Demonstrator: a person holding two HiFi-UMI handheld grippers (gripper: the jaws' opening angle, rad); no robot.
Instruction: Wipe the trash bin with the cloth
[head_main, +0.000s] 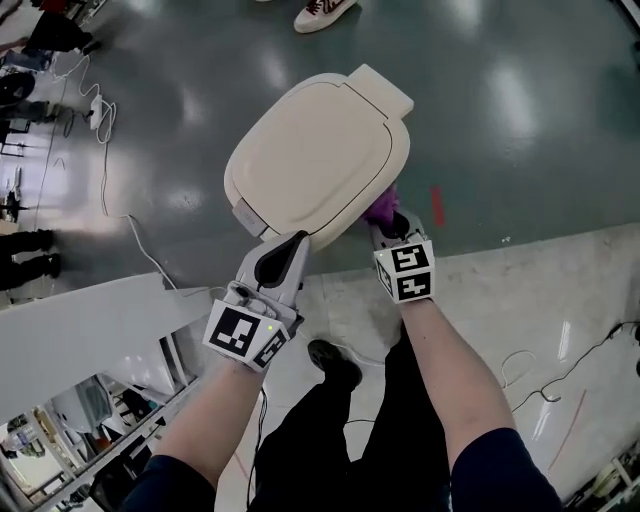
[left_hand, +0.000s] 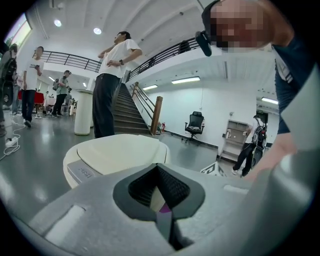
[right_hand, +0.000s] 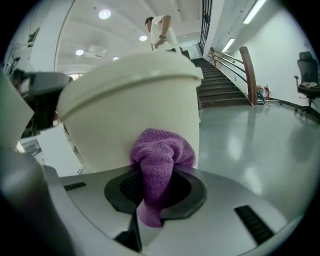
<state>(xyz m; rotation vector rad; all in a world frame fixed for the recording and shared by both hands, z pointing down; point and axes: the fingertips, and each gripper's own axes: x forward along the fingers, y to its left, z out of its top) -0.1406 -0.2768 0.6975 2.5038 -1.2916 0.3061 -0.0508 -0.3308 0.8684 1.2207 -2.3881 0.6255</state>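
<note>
Trash bin (head_main: 318, 150) sits lid shut on the grey floor, with the right gripper (head_main: 393, 218) clamped on the purple cloth (head_main: 381, 208) against its 5 o'clock side, mostly hidden under the lid. Meanwhile the left gripper (head_main: 290, 245) rests at the 7 o'clock rim, jaws pinched together. Loose cables (head_main: 105, 150) at 9 o'clock, somebody's shoe (head_main: 322, 12) at 12.

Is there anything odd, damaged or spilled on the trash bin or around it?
Nothing stands out. The trash bin has its lid closed and looks undamaged. The right gripper holds the purple cloth in its jaws against the bin's side. No spill shows on the floor.
</note>
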